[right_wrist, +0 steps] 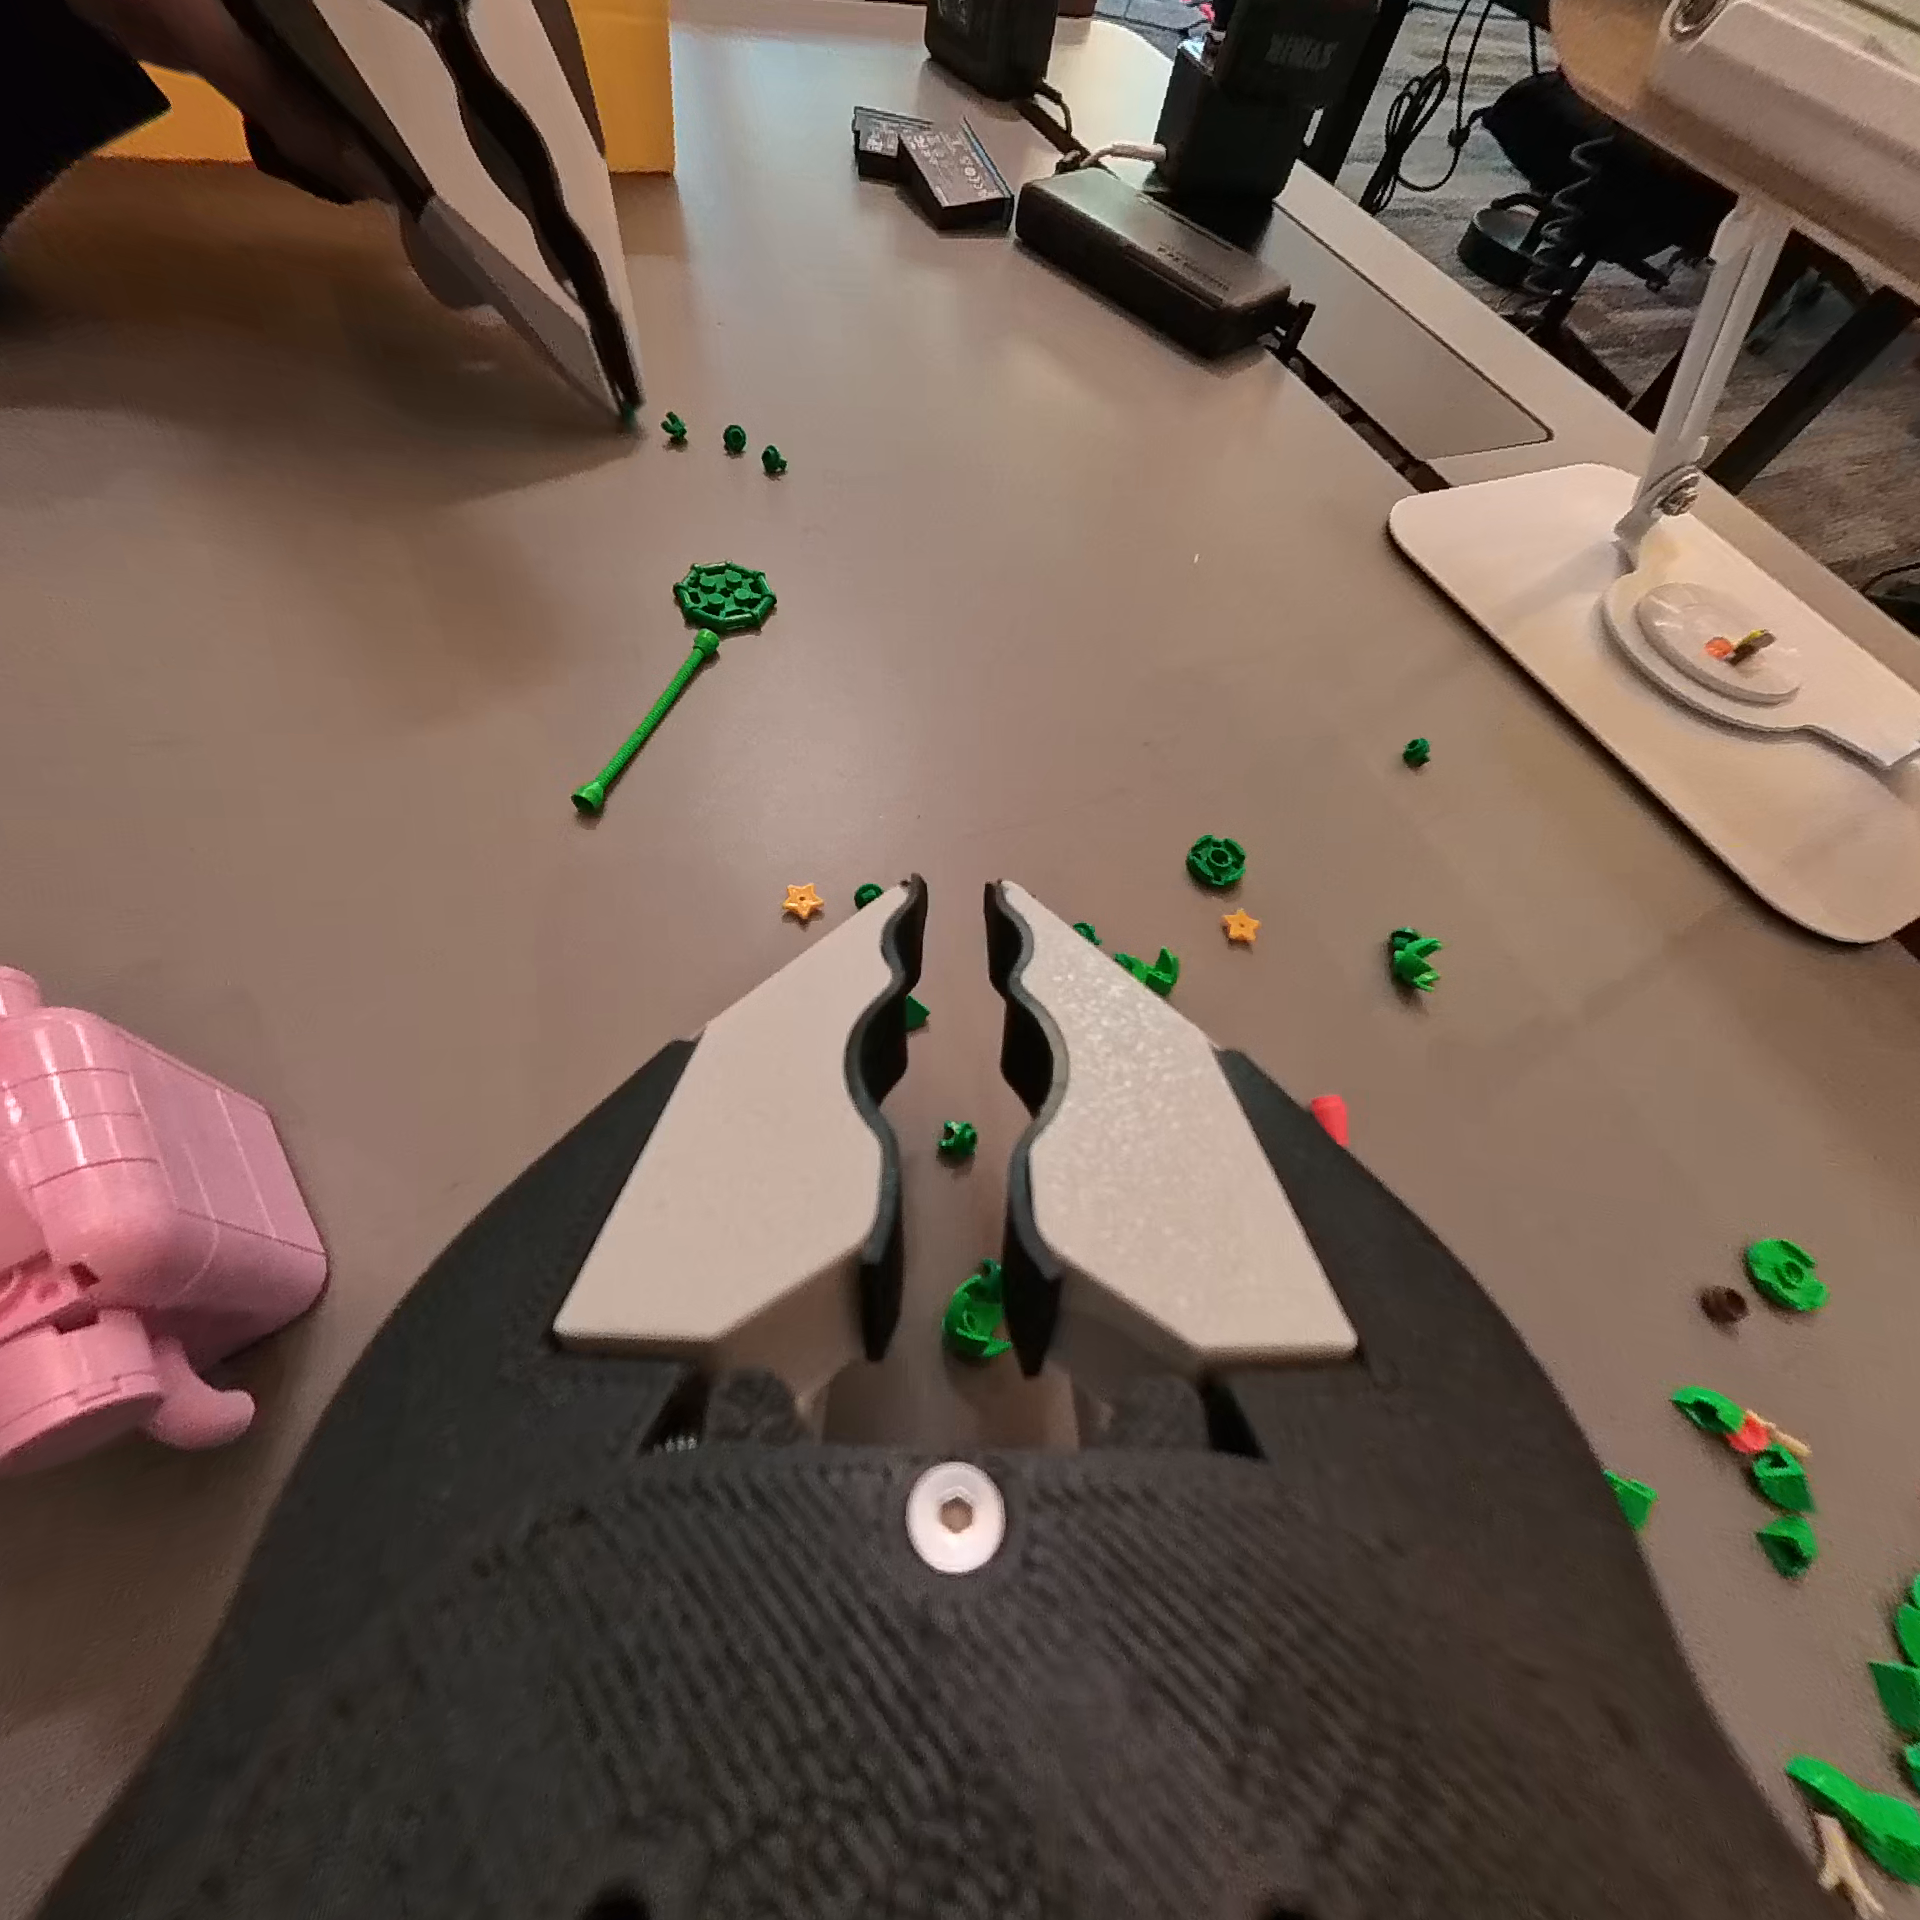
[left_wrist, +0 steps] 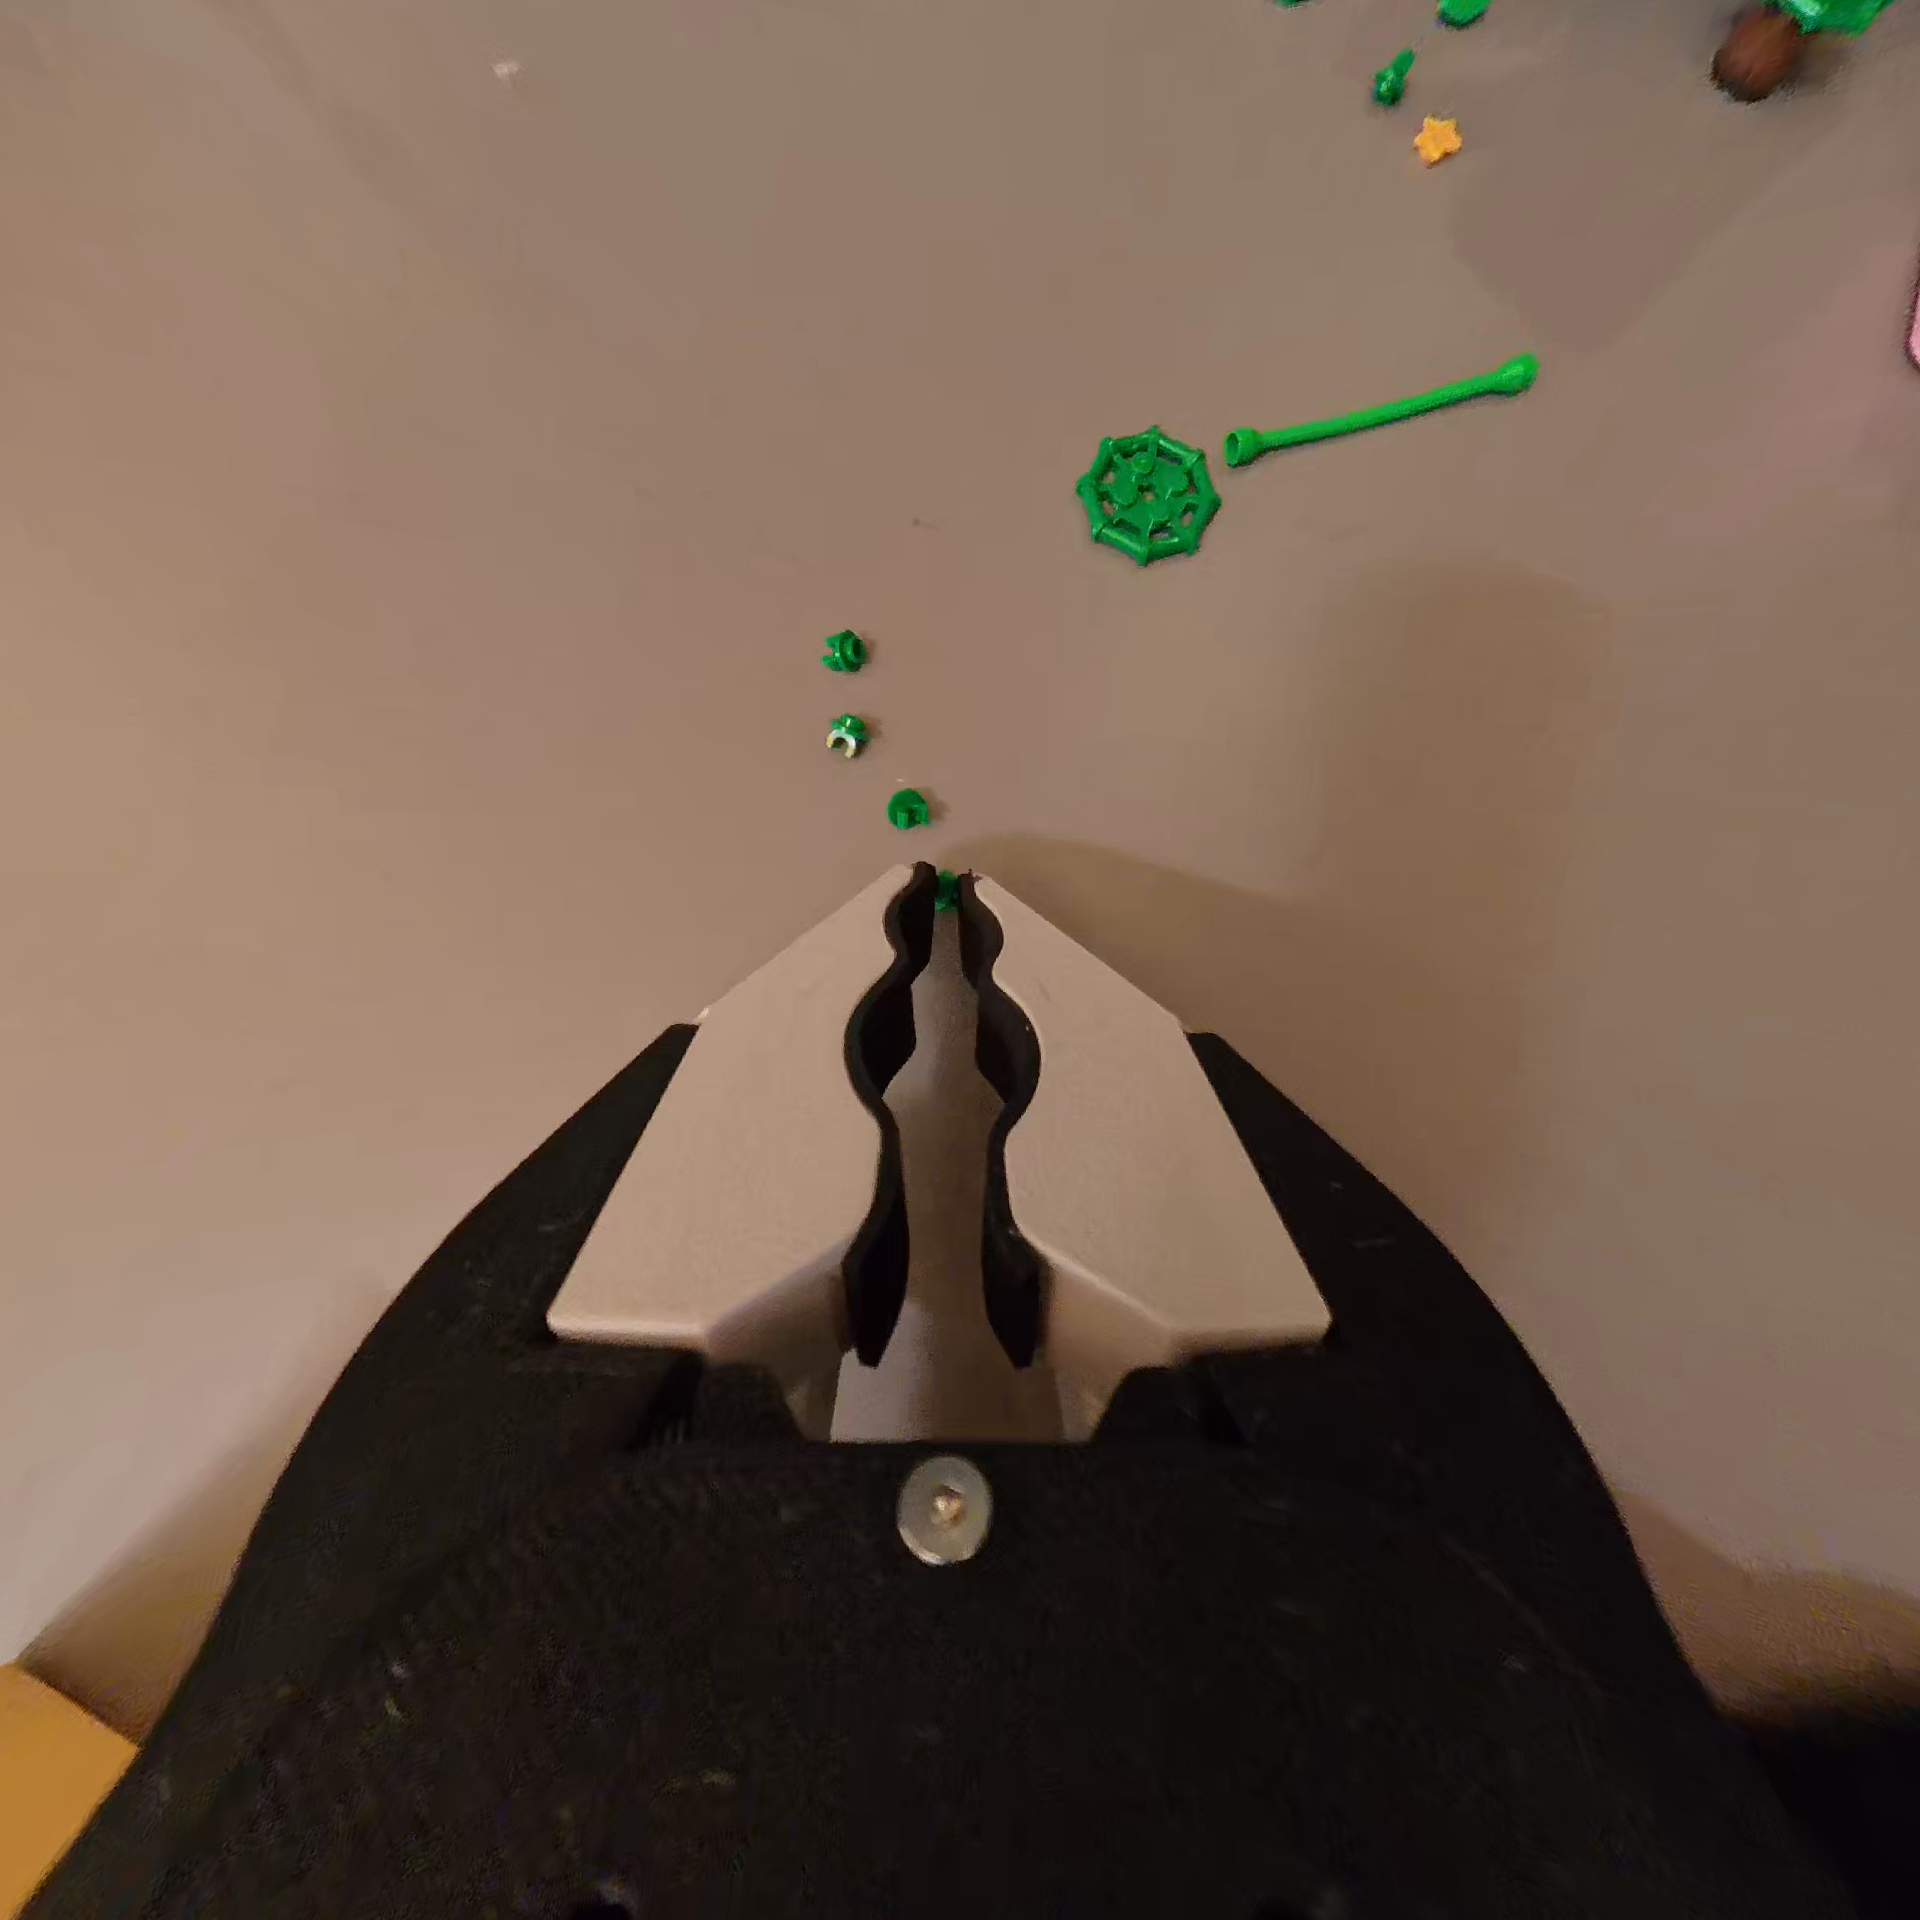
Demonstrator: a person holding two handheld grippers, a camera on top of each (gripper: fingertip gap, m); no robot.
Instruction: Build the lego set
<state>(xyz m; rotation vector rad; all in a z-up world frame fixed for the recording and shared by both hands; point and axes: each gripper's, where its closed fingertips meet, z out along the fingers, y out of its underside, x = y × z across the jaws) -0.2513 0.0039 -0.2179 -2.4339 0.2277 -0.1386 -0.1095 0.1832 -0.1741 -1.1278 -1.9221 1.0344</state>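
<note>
My left gripper point(left_wrist: 943, 883) is shut on a tiny green lego stud point(left_wrist: 947, 891) at its fingertips, down at the grey table. Three more small green studs point(left_wrist: 908, 808) lie in a row just beyond it. A green web-shaped round plate point(left_wrist: 1145, 496) and a green bar point(left_wrist: 1382, 409) lie to the right. In the right wrist view the left gripper point(right_wrist: 628, 407) touches the table at the far left, by the studs point(right_wrist: 734, 438), web plate point(right_wrist: 724, 595) and bar point(right_wrist: 649, 720). My right gripper point(right_wrist: 954, 896) hovers slightly open and empty above scattered green pieces point(right_wrist: 974, 1311).
A pink lego build point(right_wrist: 125, 1216) stands at the left. Orange stars point(right_wrist: 802, 900), green round plates point(right_wrist: 1215, 860) and leaf pieces point(right_wrist: 1782, 1475) lie right. A white lamp base point(right_wrist: 1662, 675) sits at the right edge. Black chargers point(right_wrist: 1153, 260) and a yellow box point(right_wrist: 634, 83) are at the back. Spacing between my two grippers at the tips: around 25 cm.
</note>
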